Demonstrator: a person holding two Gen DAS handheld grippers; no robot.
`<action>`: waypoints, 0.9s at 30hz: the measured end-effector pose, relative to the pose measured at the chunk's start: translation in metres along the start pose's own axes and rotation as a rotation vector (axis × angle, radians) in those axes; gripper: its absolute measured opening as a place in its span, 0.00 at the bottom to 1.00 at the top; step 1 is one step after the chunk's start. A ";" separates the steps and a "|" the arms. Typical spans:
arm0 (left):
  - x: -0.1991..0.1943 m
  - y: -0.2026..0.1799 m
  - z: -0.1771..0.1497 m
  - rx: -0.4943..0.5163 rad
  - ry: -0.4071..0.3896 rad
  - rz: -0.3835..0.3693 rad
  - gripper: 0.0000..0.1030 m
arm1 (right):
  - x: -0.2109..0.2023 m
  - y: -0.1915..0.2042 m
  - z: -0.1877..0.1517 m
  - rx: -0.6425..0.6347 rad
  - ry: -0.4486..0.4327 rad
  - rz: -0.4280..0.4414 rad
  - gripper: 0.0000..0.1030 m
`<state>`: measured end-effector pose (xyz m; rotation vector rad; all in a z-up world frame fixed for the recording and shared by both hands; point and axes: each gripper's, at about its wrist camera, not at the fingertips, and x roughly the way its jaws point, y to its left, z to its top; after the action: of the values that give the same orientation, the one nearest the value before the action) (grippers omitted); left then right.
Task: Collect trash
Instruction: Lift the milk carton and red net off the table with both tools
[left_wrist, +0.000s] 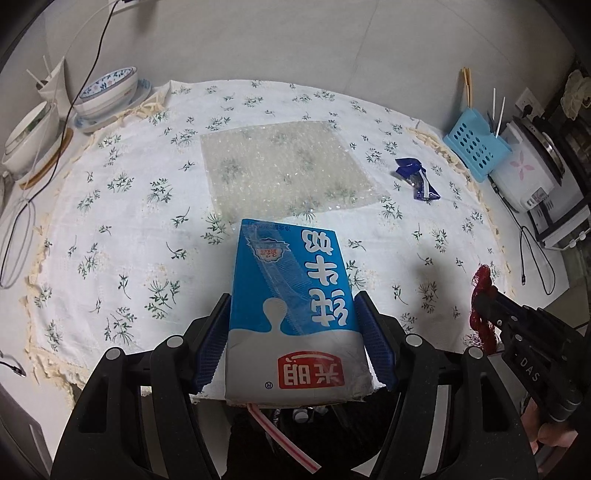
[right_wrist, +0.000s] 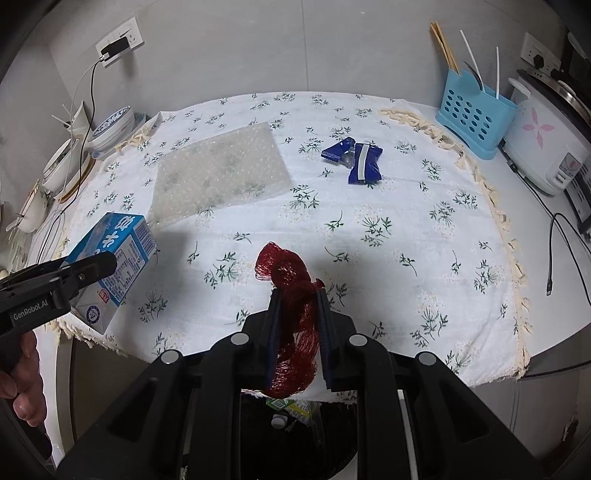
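Note:
My left gripper (left_wrist: 293, 306) is shut on a blue and white milk carton (left_wrist: 291, 295), held above the table's near edge; a striped straw (left_wrist: 284, 439) hangs from the carton's lower end. From the right wrist view the same carton (right_wrist: 118, 254) shows at the left. A bunch of red mesh netting (right_wrist: 291, 317) is clamped in my right gripper (right_wrist: 297, 295), also seen at the right of the left wrist view as red netting (left_wrist: 482, 306). A sheet of bubble wrap (left_wrist: 288, 170) and a blue wrapper (right_wrist: 356, 158) lie on the floral tablecloth (right_wrist: 406, 229).
Below the table's near edge a dark bin (right_wrist: 295, 417) holds some scraps. Bowls and plates (left_wrist: 107, 96) stand at the back left with cables. A blue utensil holder (right_wrist: 474, 118) and a white rice cooker (right_wrist: 546, 147) stand at the right.

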<state>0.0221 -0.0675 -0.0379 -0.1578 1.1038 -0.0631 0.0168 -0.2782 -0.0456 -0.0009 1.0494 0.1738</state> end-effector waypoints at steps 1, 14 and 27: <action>-0.001 -0.001 -0.004 0.001 -0.001 -0.001 0.63 | -0.001 -0.001 -0.003 0.000 0.001 0.001 0.17; -0.010 -0.013 -0.045 -0.006 0.009 -0.010 0.63 | -0.013 -0.006 -0.030 -0.013 0.007 0.005 0.17; -0.020 -0.024 -0.086 -0.008 0.012 -0.008 0.63 | -0.028 -0.008 -0.062 -0.027 0.005 0.018 0.17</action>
<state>-0.0630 -0.0966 -0.0545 -0.1693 1.1156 -0.0666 -0.0490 -0.2950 -0.0530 -0.0163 1.0522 0.2043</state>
